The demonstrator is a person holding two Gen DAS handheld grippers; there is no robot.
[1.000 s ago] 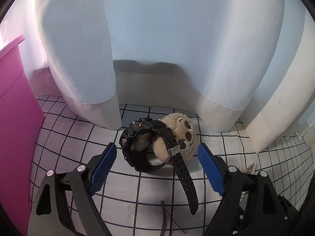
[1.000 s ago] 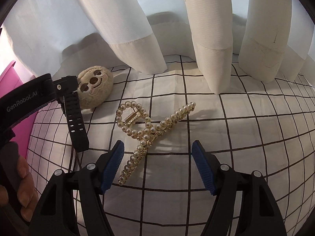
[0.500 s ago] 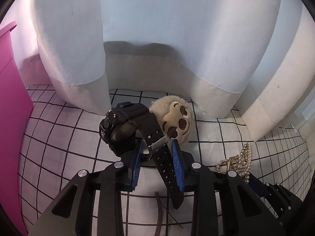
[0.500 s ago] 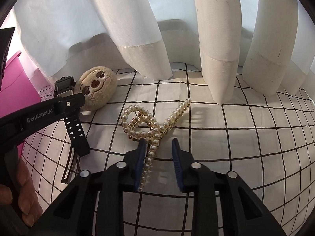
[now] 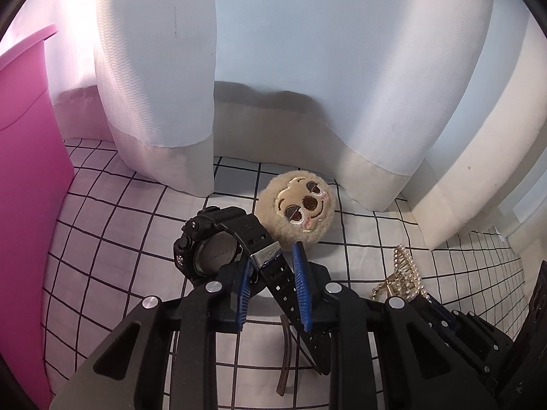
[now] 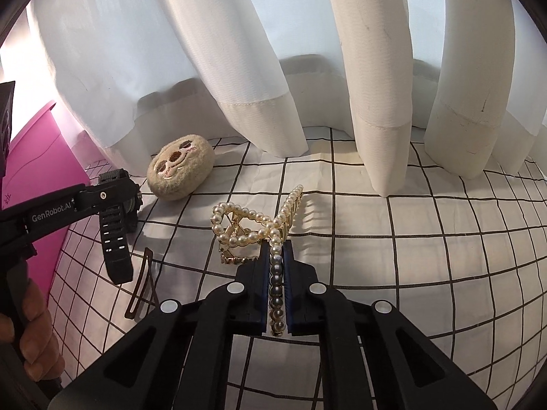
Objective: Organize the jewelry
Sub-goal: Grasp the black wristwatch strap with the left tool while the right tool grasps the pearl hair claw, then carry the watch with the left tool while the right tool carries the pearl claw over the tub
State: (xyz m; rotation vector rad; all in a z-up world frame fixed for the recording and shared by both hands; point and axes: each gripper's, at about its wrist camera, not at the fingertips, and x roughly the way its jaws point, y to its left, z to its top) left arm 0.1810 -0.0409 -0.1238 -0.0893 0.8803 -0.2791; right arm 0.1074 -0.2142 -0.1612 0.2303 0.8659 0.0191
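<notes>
Black chunky plastic sport watch [image 5: 218,242] sits at 11 o'clock off left tongs [image 5: 273,288], clamped on its strap, strap axis running 11-to-5. Right tongs [image 6: 275,287] pinch the gold pearl-studded claw hair clip [image 6: 254,220], long axis 12-to-6. Both just above grid-cloth desk [image 6: 410,239]. Pink plastic bin [image 5: 27,171] at 9 w/ nothing between; beige plush face [image 5: 301,212] at 1, thin brown hairpin [image 6: 140,280] below.
</notes>
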